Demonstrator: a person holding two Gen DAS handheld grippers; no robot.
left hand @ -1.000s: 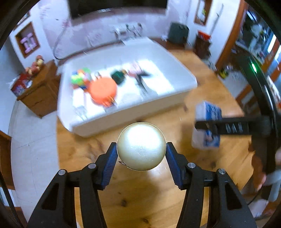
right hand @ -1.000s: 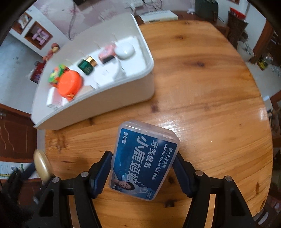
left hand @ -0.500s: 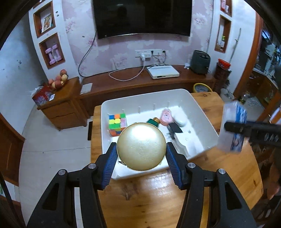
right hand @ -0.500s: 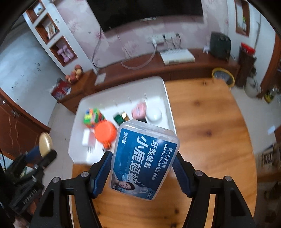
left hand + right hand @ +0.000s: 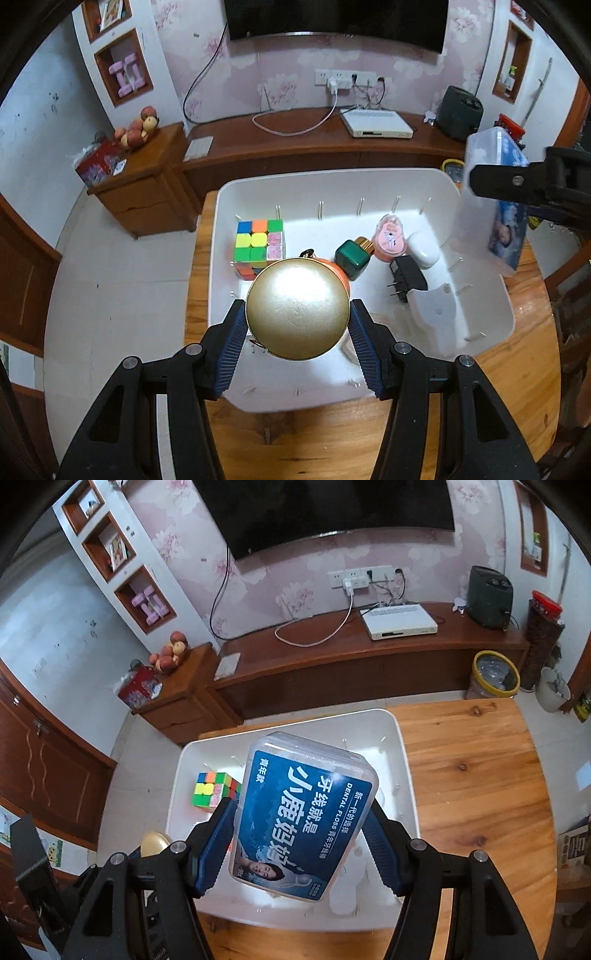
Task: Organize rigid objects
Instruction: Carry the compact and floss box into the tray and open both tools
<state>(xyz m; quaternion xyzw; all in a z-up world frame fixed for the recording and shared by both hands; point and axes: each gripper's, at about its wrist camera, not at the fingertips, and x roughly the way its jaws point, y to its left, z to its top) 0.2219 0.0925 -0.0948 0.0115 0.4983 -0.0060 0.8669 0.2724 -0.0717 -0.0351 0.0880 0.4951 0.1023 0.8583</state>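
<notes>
My left gripper (image 5: 297, 328) is shut on a round gold tin (image 5: 297, 308) and holds it above the near left part of the white bin (image 5: 491, 291). My right gripper (image 5: 301, 843) is shut on a clear dental floss box with a blue label (image 5: 301, 816), held above the bin (image 5: 408, 775). The floss box also shows at the right of the left wrist view (image 5: 491, 206). In the bin lie a Rubik's cube (image 5: 258, 245), a green box with a gold cap (image 5: 352, 258), a pink case (image 5: 389, 236), a black plug (image 5: 406, 277) and an orange lid partly hidden behind the tin.
The bin stands on a wooden table (image 5: 476, 775) whose right half is bare wood. Beyond the table stand a low wooden TV bench (image 5: 369, 657) and a small cabinet (image 5: 144, 181). A yellow waste bin (image 5: 495, 674) is on the floor at the right.
Both grippers have moved closer over the bin and tilted, so the views now look down into it. The tin and floss box stay gripped.
</notes>
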